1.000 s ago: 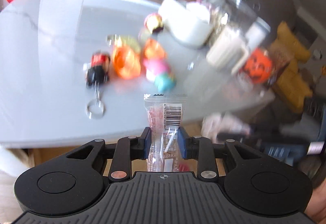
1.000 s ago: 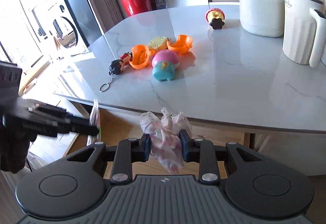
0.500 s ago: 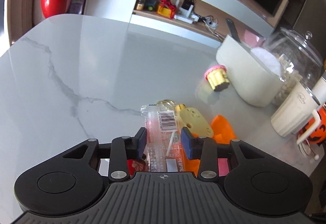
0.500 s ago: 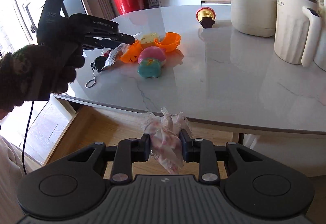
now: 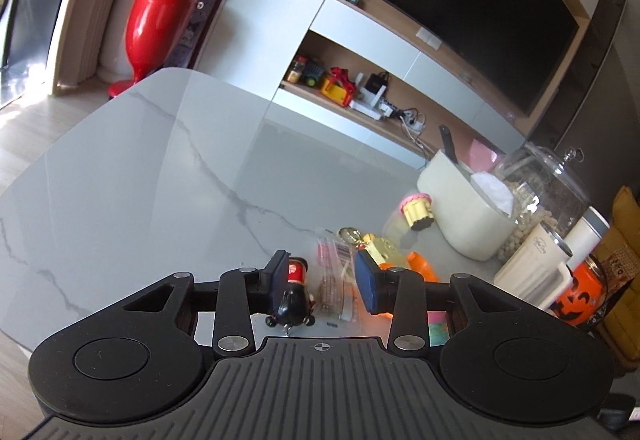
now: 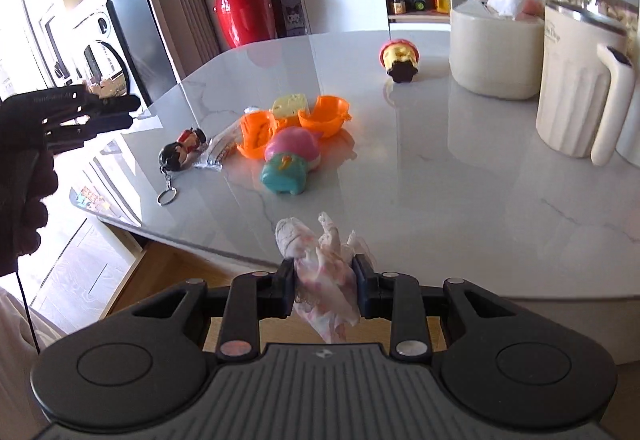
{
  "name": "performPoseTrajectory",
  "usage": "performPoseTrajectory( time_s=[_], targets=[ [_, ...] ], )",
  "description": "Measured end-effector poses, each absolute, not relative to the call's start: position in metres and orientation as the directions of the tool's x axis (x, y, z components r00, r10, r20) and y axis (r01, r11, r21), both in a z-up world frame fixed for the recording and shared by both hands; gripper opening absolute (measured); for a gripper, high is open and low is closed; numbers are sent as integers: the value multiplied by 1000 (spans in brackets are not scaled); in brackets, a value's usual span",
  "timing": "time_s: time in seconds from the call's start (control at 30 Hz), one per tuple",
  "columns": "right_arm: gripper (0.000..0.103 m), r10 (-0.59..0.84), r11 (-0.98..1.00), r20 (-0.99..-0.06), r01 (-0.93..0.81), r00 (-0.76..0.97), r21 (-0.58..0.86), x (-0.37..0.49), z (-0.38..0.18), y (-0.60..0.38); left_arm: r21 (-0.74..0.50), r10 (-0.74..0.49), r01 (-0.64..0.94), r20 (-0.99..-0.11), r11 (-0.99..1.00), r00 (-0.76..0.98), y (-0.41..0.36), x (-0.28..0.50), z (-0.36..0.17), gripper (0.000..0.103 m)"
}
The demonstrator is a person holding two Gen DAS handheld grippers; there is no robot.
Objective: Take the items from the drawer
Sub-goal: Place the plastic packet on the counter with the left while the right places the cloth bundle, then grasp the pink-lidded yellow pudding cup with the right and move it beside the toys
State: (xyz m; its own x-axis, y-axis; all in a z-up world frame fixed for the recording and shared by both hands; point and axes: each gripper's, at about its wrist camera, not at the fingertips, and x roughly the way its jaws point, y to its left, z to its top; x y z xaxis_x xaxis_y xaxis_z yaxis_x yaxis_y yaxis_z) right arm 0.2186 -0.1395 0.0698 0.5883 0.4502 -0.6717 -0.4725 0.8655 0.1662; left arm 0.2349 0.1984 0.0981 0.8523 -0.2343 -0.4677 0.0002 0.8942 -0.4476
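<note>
Lying flat, clear barcoded snack packet (image 5: 334,280), crumpled pink-white cloth (image 6: 326,280) pinched

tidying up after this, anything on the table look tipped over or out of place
The small pink and yellow toy lies tipped on the marble table, apart from the other toys. The orange capsule lies split open beside the clear packet.

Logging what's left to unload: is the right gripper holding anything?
Yes: right gripper is shut on a crumpled pink-white cloth.

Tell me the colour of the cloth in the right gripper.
White with pink blotches; the cloth shows best in the right wrist view.
</note>
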Motion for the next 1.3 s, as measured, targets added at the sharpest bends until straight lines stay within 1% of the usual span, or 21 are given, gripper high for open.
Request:
performPoseTrajectory(
  time_s=[0.1,0.23,0.27,0.3,0.33,0.37,0.4,0.53,0.6,0.67,0.73,0.83,0.9,0.97,1.03,1.07,1.1,1.2,1.3],
  targets=[
    [28,428,866,-642,-491,636,91,241,86,-122,-450,-277,30,-493,892,825,198,237,89,39],
    [28,422,870,-606,-488,675,63,279,93,-101,-453,-299,42,-514,890,804,204,226,85,39],
    [32,423,869,-606,-491,674,60,289,92,-96,-452,-301,46,-511,891,805,205,222,86,39],
    [46,417,869,-616,-491,669,54,298,90,-92,-447,-300,50,-508,893,808,207,218,87,39],
    [56,400,875,-630,-483,666,45,307,88,-89,-444,-297,52,-503,895,812,209,214,88,39],
    [72,386,880,-637,-473,667,39,313,87,-88,-445,-298,54,-499,894,814,211,210,88,39],
    [77,388,880,-639,-473,664,43,317,87,-87,-449,-299,55,-496,892,815,214,208,88,39],
    [77,376,885,-632,-464,678,29,338,101,-83,-478,-307,32,-512,878,802,225,209,82,39],
    [77,330,896,-632,-444,701,-23,359,110,-72,-494,-323,30,-520,869,791,227,212,79,39],
    [77,278,900,-638,-426,718,-87,388,112,-54,-508,-347,51,-509,860,788,227,215,80,39],
    [76,208,903,-652,-400,729,-159,420,106,-35,-505,-362,78,-494,860,791,227,216,83,39],
    [76,96,908,-683,-345,724,-237,468,89,-12,-464,-345,97,-487,880,802,227,214,86,39],
    [76,46,922,-712,-303,701,-239,496,80,-6,-455,-335,92,-490,886,804,229,214,86,39],
    [75,3,932,-736,-268,676,-243,517,72,-4,-475,-345,84,-494,876,798,231,216,84,39],
    [54,-13,932,-764,-269,646,-244,527,65,-5,-489,-348,77,-493,869,797,232,216,83,39],
    [41,-11,931,-773,-276,635,-240,527,65,-7,-491,-348,77,-490,868,799,233,215,83,39],
    [38,7,931,-772,-286,636,-228,523,68,-10,-491,-348,79,-486,867,802,232,215,84,39],
    [38,93,915,-739,-351,667,-201,490,89,-16,-494,-351,83,-479,866,805,230,215,85,39],
    [38,225,887,-710,-441,667,-134,441,117,-19,-500,-362,87,-487,862,795,226,214,83,39]
  ],
)
